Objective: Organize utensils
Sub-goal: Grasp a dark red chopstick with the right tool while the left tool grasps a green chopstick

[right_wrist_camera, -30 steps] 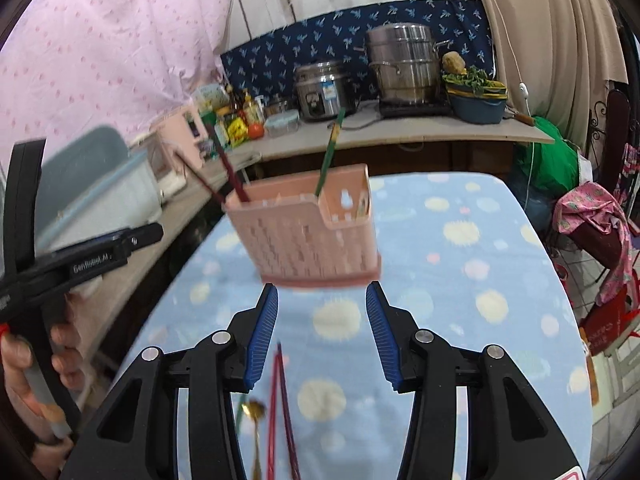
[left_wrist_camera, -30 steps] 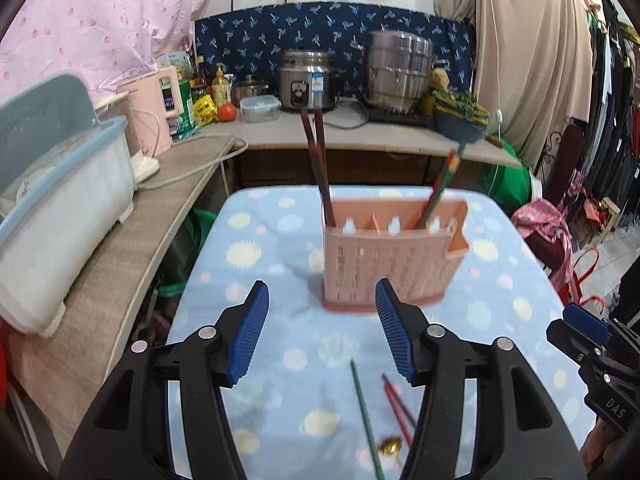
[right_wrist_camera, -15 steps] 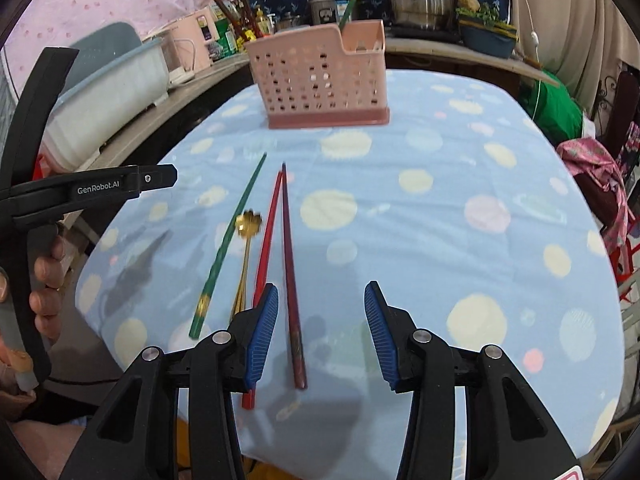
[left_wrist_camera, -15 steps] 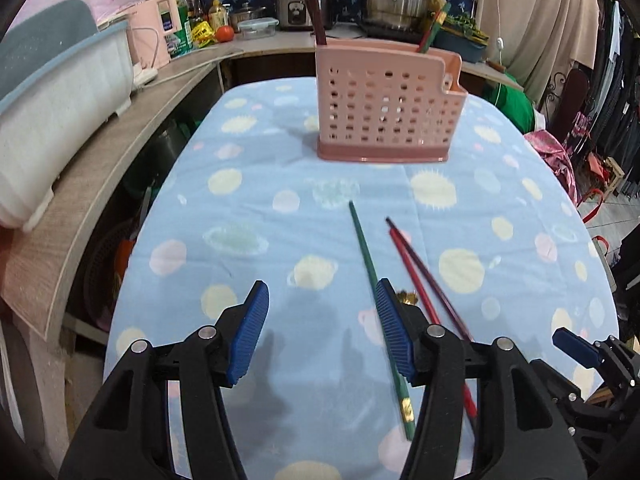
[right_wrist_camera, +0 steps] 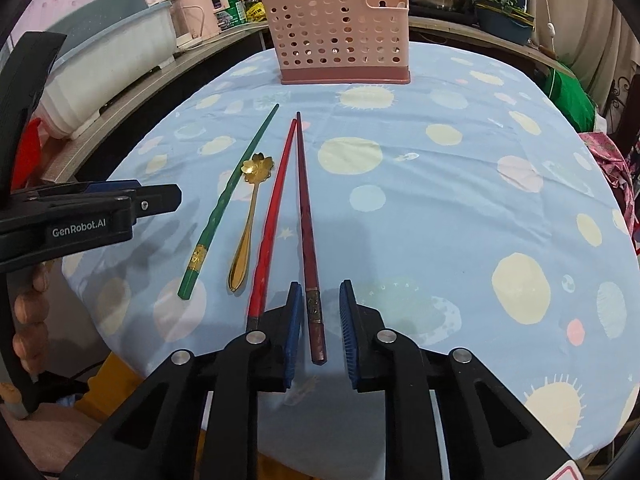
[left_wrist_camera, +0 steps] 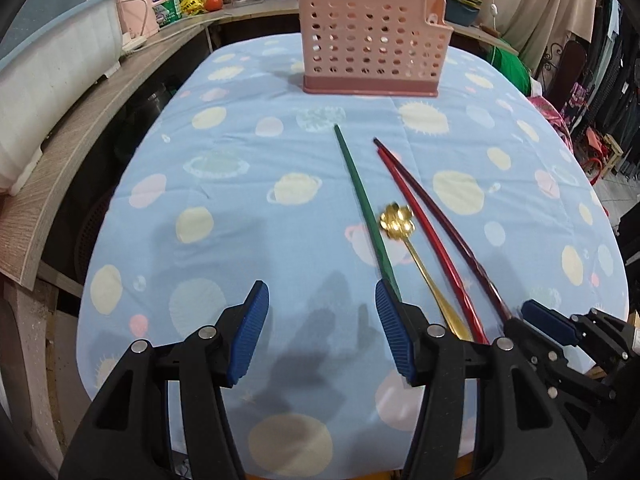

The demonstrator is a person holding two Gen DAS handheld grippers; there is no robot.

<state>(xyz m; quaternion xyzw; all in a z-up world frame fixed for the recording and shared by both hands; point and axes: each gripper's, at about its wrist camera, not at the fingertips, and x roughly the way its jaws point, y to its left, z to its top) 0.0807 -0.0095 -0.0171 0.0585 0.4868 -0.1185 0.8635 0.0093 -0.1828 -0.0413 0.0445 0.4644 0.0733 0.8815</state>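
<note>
Near the front edge of the blue planet-print cloth lie a green chopstick, a gold flower-bowl spoon, a red chopstick and a dark red chopstick. My right gripper straddles the handle end of the dark red chopstick. Its jaws are closing, with a small gap still showing on each side. My left gripper hangs open over bare cloth, its right finger just beside the green chopstick. The pink perforated utensil holder stands at the far end with chopsticks in it.
A white and blue tub sits on the wooden counter along the left. Pots, bottles and a pink appliance crowd the back counter. Hanging clothes and bags fill the right side. The table's near edge lies just under both grippers.
Both grippers came down and tilted toward the table's front edge. The right jaws narrowed around the dark red chopstick. The left jaws kept their width.
</note>
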